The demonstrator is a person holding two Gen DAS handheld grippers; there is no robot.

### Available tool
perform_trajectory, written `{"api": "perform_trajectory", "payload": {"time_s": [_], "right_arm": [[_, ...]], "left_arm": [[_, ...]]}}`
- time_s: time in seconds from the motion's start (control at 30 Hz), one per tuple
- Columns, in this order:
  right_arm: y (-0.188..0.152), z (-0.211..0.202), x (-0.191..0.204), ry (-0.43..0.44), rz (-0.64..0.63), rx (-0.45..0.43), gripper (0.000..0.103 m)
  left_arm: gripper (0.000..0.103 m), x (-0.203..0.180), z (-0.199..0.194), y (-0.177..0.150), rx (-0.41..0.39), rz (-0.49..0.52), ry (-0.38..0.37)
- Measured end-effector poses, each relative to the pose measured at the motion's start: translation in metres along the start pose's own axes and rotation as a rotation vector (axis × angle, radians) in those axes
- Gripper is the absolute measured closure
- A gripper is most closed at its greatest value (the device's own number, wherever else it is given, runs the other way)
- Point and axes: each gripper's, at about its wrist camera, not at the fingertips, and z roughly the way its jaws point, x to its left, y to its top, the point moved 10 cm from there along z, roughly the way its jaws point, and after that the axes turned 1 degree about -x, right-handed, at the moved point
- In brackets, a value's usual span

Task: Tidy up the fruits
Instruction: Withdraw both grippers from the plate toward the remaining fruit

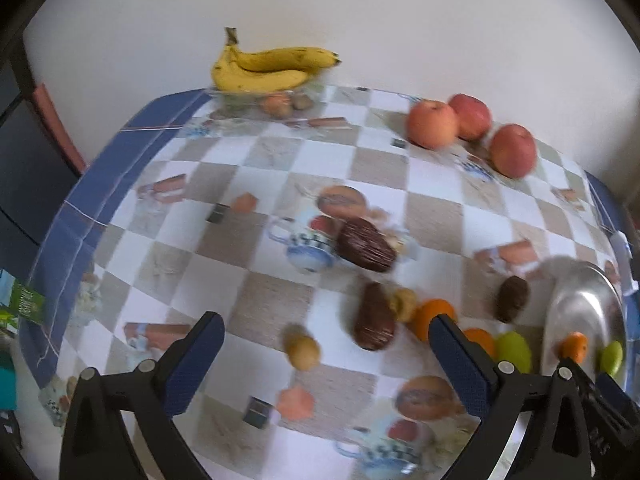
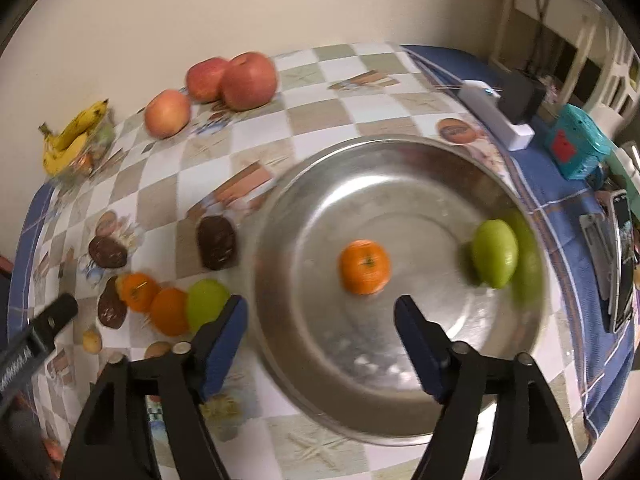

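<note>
Both my grippers, left [image 1: 326,354] and right [image 2: 320,332], gape empty. Round steel tray [image 2: 400,420] holds one orange mandarin [image 2: 364,267] and green lime [image 2: 494,253]; remaining fruit lies left. Risk, I judge: round fruit rolling when nudged.

We observe a plain off-white wall [image 1: 400,20] behind the table, whose checkered cloth [image 1: 256,184] has a blue border [image 2: 560,184]. Past the table's right edge, we see pale wooden furniture [image 2: 580,40].
</note>
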Motion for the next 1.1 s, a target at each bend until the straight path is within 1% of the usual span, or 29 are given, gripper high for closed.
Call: {"api": "perform_trajectory", "payload": {"time_s": [0.03, 0.13, 0.23, 0.27, 0.33, 0.4, 0.47, 0.57, 0.7, 0.87, 1.1], "right_arm": [[0.0, 0.0, 0.006, -0.002, -0.018, -0.002, 0.018], [0.003, 0.0, 0.021, -0.01, -0.063, -0.015, 0.017], [0.007, -0.002, 0.038, 0.009, -0.076, -0.027, 0.017], [0.009, -0.003, 0.042, 0.015, -0.075, -0.031, 0.014], [0.013, -0.005, 0.053, 0.024, -0.083, -0.046, 0.005], [0.016, -0.006, 0.065, 0.034, -0.096, -0.053, 0.004], [0.016, -0.004, 0.072, 0.058, -0.081, -0.047, 0.004], [0.016, 0.002, 0.082, 0.088, -0.055, -0.028, 0.004], [0.016, 0.008, 0.094, 0.121, -0.077, -0.021, 0.004], [0.016, 0.011, 0.1, 0.134, -0.117, -0.028, 0.004], [0.02, 0.011, 0.097, 0.161, -0.11, -0.032, 0.004]], "left_arm": [[0.0, 0.003, 0.001, 0.001, -0.002, -0.002, 0.001], [0.0, 0.014, 0.008, 0.004, -0.01, -0.011, -0.001], [0.0, 0.017, 0.009, 0.007, -0.023, -0.008, 0.007], [0.0, 0.019, 0.009, 0.008, -0.027, -0.007, 0.007], [0.0, 0.02, 0.01, 0.009, -0.023, -0.014, 0.0], [0.0, 0.022, 0.011, 0.01, -0.022, -0.034, -0.021], [0.0, 0.023, 0.012, 0.011, -0.02, -0.056, -0.042], [0.0, 0.03, 0.014, 0.012, -0.018, -0.071, -0.023], [0.0, 0.033, 0.019, 0.013, -0.006, -0.094, -0.046], [0.0, 0.032, 0.023, 0.013, -0.003, -0.08, -0.034], [0.0, 0.025, 0.025, 0.012, 0.016, -0.091, -0.086]]}}
